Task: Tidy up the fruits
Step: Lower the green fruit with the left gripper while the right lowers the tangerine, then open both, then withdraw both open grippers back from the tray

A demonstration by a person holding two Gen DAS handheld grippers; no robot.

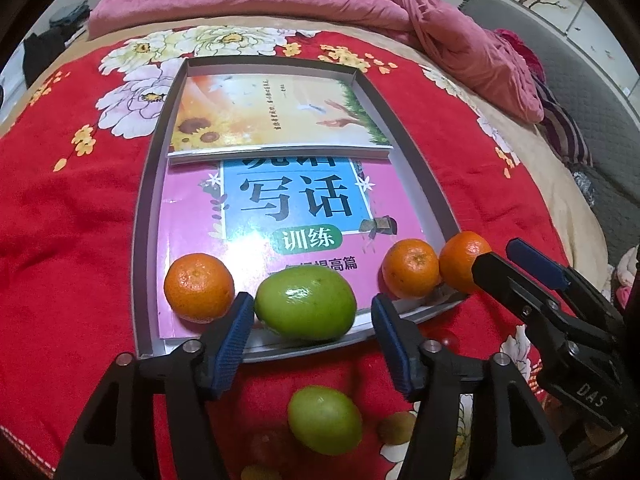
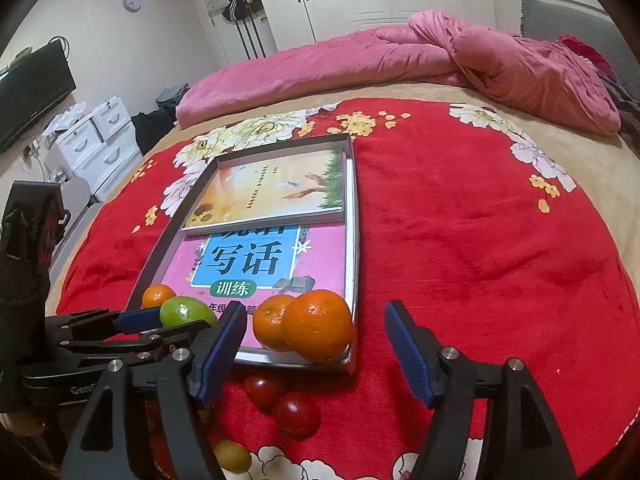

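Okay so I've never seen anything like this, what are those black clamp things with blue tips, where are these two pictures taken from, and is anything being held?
Those are two hand-held grippers; a person carries one in each hand, and each has a camera looking along its fingers. One picture is from the left gripper, the other from the right gripper. On the red flowered blanket lies a shallow tray holding two books. Three oranges and a green fruit sit at the tray's near end; another green fruit and two red fruits lie on the blanket. Both grippers are open, and neither holds anything.
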